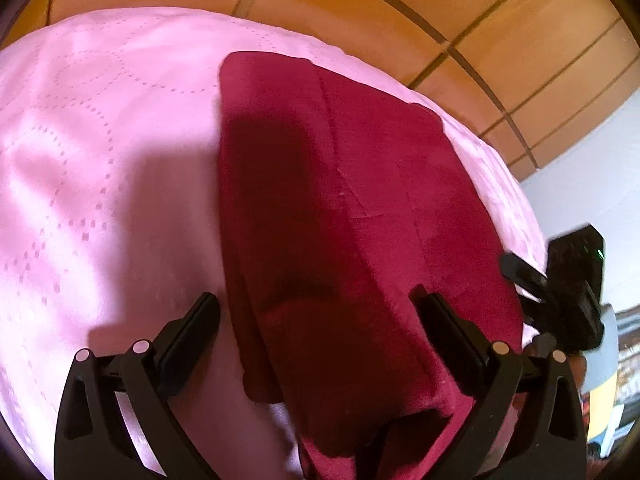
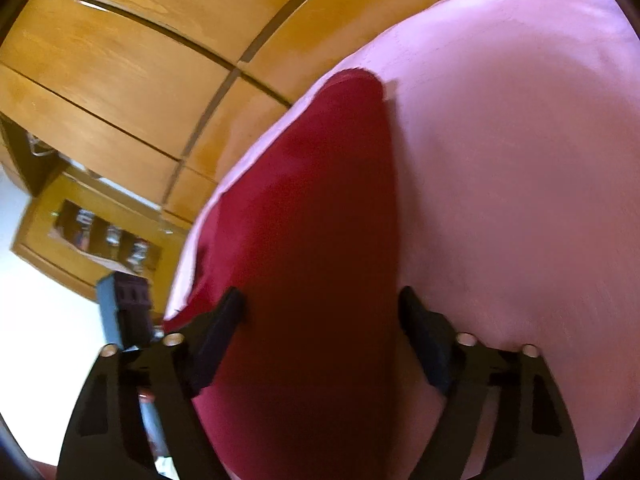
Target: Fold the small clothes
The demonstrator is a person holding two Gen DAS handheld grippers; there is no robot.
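Maroon garment (image 1: pixel 332 216) lay folded lengthwise on the pink bed (image 1: pixel 100 168), soft, light and floppy, we judged. Our left gripper (image 1: pixel 316 320) and right gripper (image 2: pixel 320 304) hung spread, empty; we'd pinch its six o'clock corners.

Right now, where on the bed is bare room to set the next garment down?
Bare pink bedspread lies left of the red cloth in the left wrist view. It is crowded on the other side: only a thin strip remains before the bed's edge, where the right gripper works.
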